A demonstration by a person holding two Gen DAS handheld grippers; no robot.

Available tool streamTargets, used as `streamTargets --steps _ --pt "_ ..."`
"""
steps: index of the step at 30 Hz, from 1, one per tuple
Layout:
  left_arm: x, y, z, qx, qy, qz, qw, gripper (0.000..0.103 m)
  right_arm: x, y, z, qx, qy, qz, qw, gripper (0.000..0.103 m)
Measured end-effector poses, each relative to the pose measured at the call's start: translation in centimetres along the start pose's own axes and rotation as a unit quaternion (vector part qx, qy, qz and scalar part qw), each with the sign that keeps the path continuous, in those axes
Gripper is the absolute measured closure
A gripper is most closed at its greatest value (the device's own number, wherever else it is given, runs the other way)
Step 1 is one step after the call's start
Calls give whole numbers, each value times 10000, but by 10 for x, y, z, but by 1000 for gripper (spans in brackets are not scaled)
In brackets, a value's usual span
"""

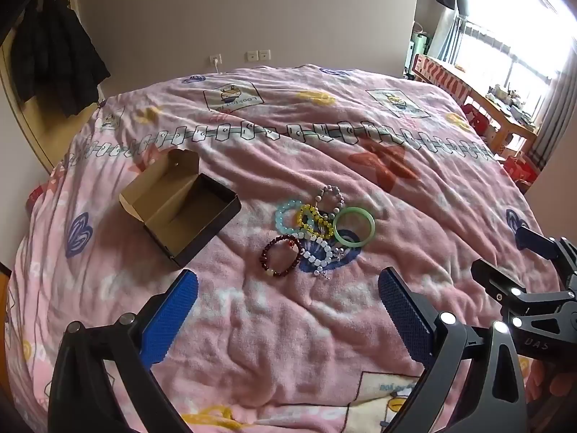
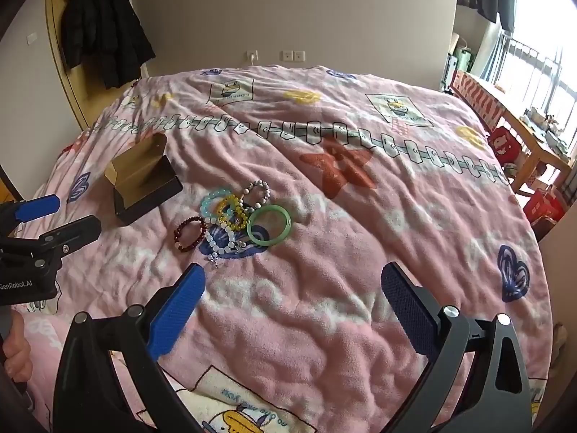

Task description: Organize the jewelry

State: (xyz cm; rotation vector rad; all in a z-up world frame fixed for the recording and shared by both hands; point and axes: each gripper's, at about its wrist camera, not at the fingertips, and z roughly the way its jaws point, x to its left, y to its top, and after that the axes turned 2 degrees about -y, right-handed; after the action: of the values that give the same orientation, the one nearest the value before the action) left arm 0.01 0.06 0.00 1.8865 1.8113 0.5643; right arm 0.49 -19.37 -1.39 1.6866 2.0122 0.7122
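Bed (image 1: 414, 216): covered edge to edge by a pink printed blanket (image 2: 360, 252); everything I am working with lies on it.

Cardboard box (image 1: 184, 209): open, lid flap standing up at its far side, dark outer walls, nothing visible inside. It sits at about 9 o'clock from the jewelry, just beside it and not touching.

My left hand-held gripper (image 1: 288, 306): blue-padded fingers spread wide, nothing between them, poised over the blanket at 6 o'clock from the jewelry.

My right hand-held gripper (image 2: 292, 303): fingers likewise spread wide and holding nothing, at 6 o'clock from the pile, slightly right of it.

Jewelry, one loose cluster near the middle of the bed:
- Green bangle (image 1: 354, 226), at the 3 o'clock edge, lying flat.
- Dark red bead bracelet (image 1: 280, 256), at 7 o'clock, slightly apart from the others.
- White bead bracelet (image 1: 317, 252), at 6 o'clock, with a small charm trailing toward me.
- Pale blue bead bracelet (image 1: 288, 214), at 10 o'clock.
- Yellow bead bracelet (image 1: 314, 221), in the centre, overlapping the blue and white ones.
- Grey bead bracelet (image 1: 330, 198), at 12 o'clock.
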Motion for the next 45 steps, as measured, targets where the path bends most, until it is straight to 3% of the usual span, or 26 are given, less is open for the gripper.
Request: streamTargets --steps 45 --pt "0 -3 3 36 39 18 10000 6 1 1 -6 -117 41 42 9999 7"
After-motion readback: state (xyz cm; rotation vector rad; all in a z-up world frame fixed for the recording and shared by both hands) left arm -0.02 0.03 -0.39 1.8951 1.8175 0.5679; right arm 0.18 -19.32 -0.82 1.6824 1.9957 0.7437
